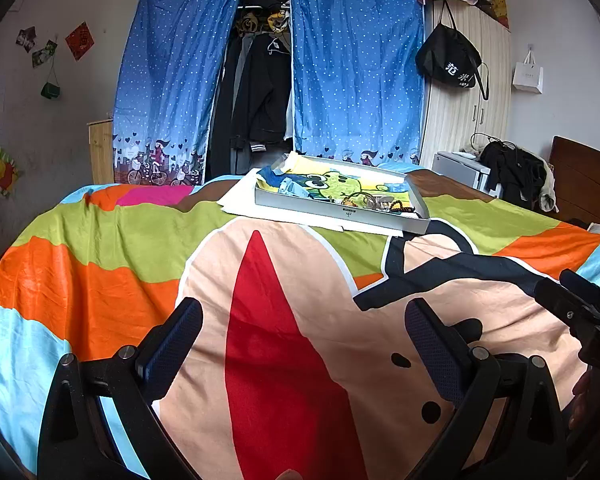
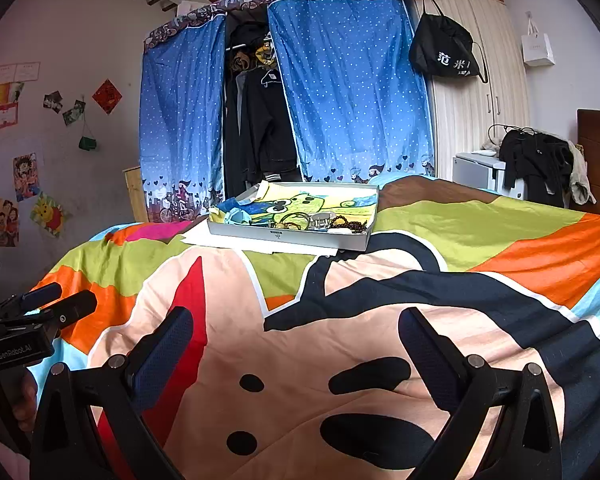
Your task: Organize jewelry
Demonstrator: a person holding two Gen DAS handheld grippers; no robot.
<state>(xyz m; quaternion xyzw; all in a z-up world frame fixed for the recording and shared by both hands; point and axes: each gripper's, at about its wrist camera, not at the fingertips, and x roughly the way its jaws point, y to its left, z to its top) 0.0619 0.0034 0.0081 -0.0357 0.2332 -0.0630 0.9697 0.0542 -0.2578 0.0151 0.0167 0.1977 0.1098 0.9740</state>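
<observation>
My left gripper (image 1: 304,344) hangs low over the bed, its blue dimpled fingers (image 1: 172,348) spread wide with nothing between them, only the bedspread (image 1: 112,256) below: smooth, lightly creased cloth printed in broad bands of orange, lime and sky blue around a peach cartoon figure with a red wedge. My right gripper (image 2: 296,348) hangs beside it, fingers (image 2: 428,348) just as wide and just as empty, over black curves and dots on the same peach print. Farther up the bed, well apart from both grippers, a shallow grey cardboard tray (image 2: 288,236) sits on white paper sheets (image 2: 236,242). A crumpled cloth with a green cartoon bear (image 2: 300,202) lines it, and along its near wall lies the jewelry (image 2: 320,222): dark beads strung in a loop at the right, some pale metal pieces and a ring-like shape, all tangled and too small to sort out. Something light blue lies at the tray's left end; I cannot tell what it is. Beyond the bed, blue dotted curtains (image 1: 352,72) part around dark hanging clothes (image 1: 260,88).
</observation>
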